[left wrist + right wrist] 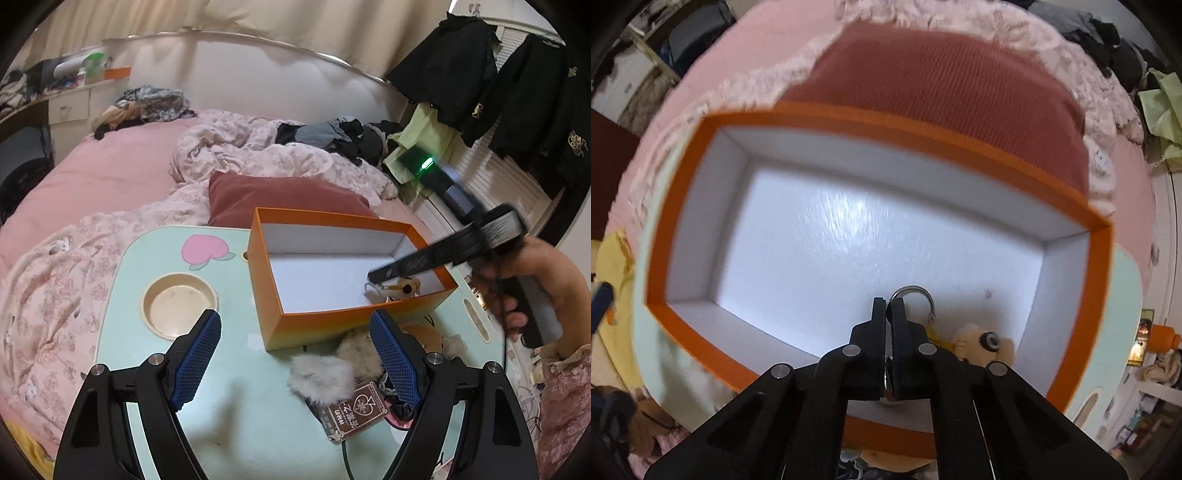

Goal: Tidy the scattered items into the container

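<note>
My right gripper [887, 306], fingers together, probably on the plush keychain [975, 341], hangs inside the orange box [1102, 236]; left gripper [295, 332] fingers apart.

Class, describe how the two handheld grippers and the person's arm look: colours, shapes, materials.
The left gripper has black angular linkage arms with silver round pins and blue, grid-textured fingers. The right gripper is all black, with the same silver pins. The hand holding it is bare, with a pink floral sleeve.

Left wrist view low over table, facing orange box [280, 325]; right wrist view close above it, looking in
</note>
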